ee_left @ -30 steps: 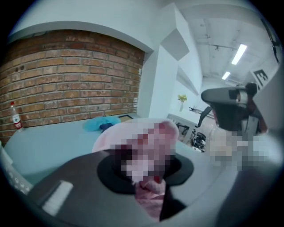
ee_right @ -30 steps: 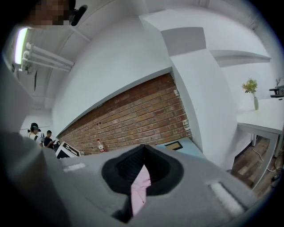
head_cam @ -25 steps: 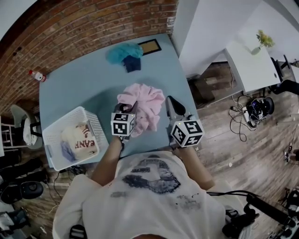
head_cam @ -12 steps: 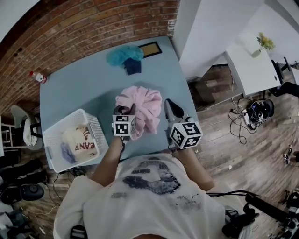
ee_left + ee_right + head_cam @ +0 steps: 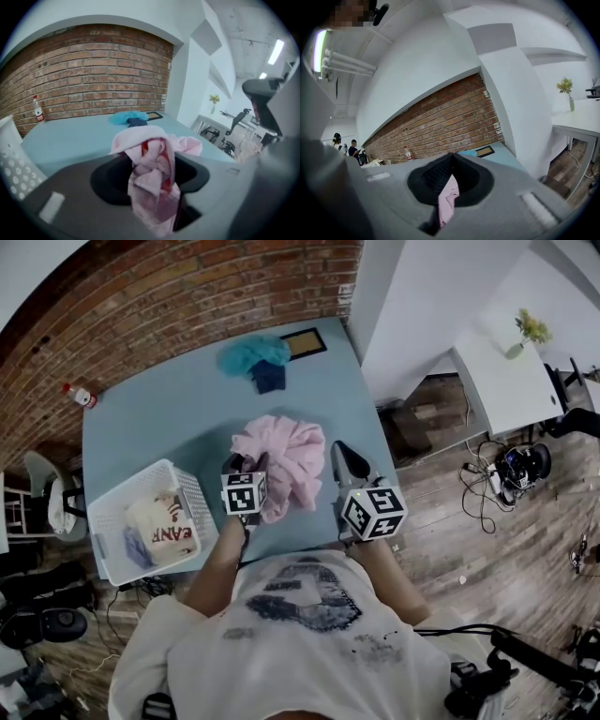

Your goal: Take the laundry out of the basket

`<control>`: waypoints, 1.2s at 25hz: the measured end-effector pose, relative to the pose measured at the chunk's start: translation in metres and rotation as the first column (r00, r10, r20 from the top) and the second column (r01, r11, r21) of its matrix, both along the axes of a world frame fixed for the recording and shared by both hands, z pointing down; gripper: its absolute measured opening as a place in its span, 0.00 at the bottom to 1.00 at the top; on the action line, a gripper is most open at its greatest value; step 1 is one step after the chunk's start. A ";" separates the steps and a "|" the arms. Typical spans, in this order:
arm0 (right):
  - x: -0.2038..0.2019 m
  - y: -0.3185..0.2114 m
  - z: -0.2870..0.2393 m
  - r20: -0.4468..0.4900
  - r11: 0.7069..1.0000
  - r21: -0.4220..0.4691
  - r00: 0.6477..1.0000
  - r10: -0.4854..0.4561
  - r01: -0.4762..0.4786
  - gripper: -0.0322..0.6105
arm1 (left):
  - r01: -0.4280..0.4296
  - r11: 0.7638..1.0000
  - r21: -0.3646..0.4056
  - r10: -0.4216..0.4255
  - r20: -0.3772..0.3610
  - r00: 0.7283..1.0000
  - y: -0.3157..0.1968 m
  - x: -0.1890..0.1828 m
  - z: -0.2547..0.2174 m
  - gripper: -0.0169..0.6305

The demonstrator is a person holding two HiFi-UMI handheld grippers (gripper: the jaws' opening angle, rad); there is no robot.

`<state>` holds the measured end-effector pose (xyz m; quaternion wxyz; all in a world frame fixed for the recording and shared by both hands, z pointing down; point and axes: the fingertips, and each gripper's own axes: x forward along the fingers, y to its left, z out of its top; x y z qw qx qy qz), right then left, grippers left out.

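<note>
Blue desk (image 5: 169, 418) by the brick wall (image 5: 187, 296) carries the crumpled pink garment (image 5: 281, 460), right of the white perforated basket (image 5: 103, 512): apparently set-down, left claw (image 5: 242, 463) part-open, jaws just opening round a fold, right claw (image 5: 345, 457) pinched shut on an edge; next, free both and fetch the basket's cream printed garment (image 5: 159, 526).

Counter (image 5: 159, 427): open stretch between basket (image 5: 101, 521), near-left corner, and pink garment (image 5: 291, 451), centre. Far edge: teal cloth (image 5: 251, 352), frame (image 5: 306, 343). Bottle (image 5: 80, 395), far-left corner.
</note>
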<state>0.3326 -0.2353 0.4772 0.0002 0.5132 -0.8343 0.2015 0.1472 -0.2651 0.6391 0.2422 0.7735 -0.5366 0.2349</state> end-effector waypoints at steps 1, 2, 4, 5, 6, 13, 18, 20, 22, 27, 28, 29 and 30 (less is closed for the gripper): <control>-0.001 0.000 0.000 0.002 1.000 0.001 1.000 -0.002 0.002 0.05 | 0.007 1.000 0.002 -0.007 0.001 1.000 0.001 -0.002 -0.001 0.36; -0.001 0.001 -0.001 0.003 1.000 0.003 1.000 -0.004 0.004 0.05 | 0.013 1.000 0.006 -0.013 0.001 1.000 0.002 -0.003 -0.003 0.36; -0.002 0.002 -0.001 0.005 1.000 0.006 1.000 -0.006 0.006 0.05 | 0.025 1.000 0.014 -0.025 0.000 1.000 0.004 -0.005 -0.006 0.37; -0.002 0.002 -0.002 0.006 1.000 0.007 1.000 -0.007 0.007 0.05 | 0.032 0.999 0.018 -0.032 -0.004 0.999 0.006 -0.006 -0.008 0.37; -0.002 0.003 -0.002 0.007 1.000 0.007 1.000 -0.009 0.009 0.05 | 0.041 0.999 0.023 -0.041 -0.010 0.999 0.007 -0.008 -0.010 0.37; -0.011 0.003 -0.005 0.016 1.000 0.010 1.000 -0.025 0.025 0.05 | 0.073 0.995 0.062 -0.070 -0.051 0.996 0.010 -0.014 -0.035 0.40; -0.014 0.004 -0.006 0.018 0.999 0.014 0.999 -0.034 0.034 0.05 | 0.061 0.992 0.113 -0.053 -0.074 0.996 0.014 -0.007 -0.062 0.41; -0.014 0.003 -0.008 0.016 0.999 0.018 0.999 -0.036 0.036 0.05 | 0.054 0.988 0.143 -0.041 -0.087 0.995 0.015 -0.003 -0.077 0.41; -0.015 0.003 -0.011 0.014 0.999 0.024 0.999 -0.038 0.037 0.05 | 0.047 0.983 0.180 -0.030 -0.093 0.995 0.015 0.000 -0.093 0.40; -0.018 0.002 -0.020 0.008 0.998 0.052 0.999 -0.047 0.047 0.05 | 0.038 0.967 0.252 -0.009 -0.118 0.993 0.019 -0.001 -0.127 0.40; -0.018 0.003 -0.023 0.006 0.997 0.059 0.999 -0.050 0.050 0.05 | 0.035 0.964 0.265 -0.003 -0.122 0.993 0.020 0.000 -0.134 0.40; -0.019 0.003 -0.025 0.004 0.997 0.064 0.999 -0.053 0.053 0.05 | 0.033 0.960 0.279 0.002 -0.123 0.992 0.022 0.000 -0.139 0.38; -0.021 0.003 -0.026 0.003 0.996 0.068 0.998 -0.057 0.056 0.05 | 0.031 0.956 0.293 0.006 -0.123 0.992 0.023 0.000 -0.145 0.35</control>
